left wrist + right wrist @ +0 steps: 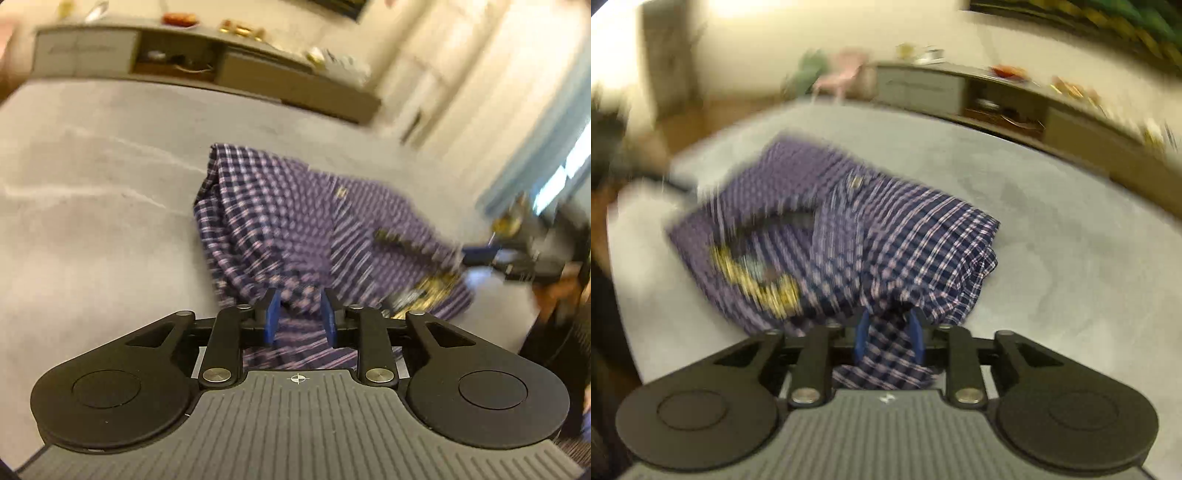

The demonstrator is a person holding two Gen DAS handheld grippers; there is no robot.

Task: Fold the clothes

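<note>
The purple-and-navy checked cotton shirt [886, 236] lies bunched on the grey carpeted floor [92, 221], barely folded. Left gripper [300, 319] and right gripper [888, 338] each have cloth between part-open jaws; whether they pinch, I can't tell.

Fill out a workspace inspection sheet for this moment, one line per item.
Surface: grey bed cover, creased, mostly bare.
Job's things: checked purple shirt, partly folded and bunched; frames blurred.
Clutter: nothing seen on the cover.
Grippers: left gripper and right gripper each have shirt cloth between the blue pads; whether the pads press on it is unclear.
Cables: nothing seen.
Surroundings: low sideboard with small items on top, pale wall behind.
</note>
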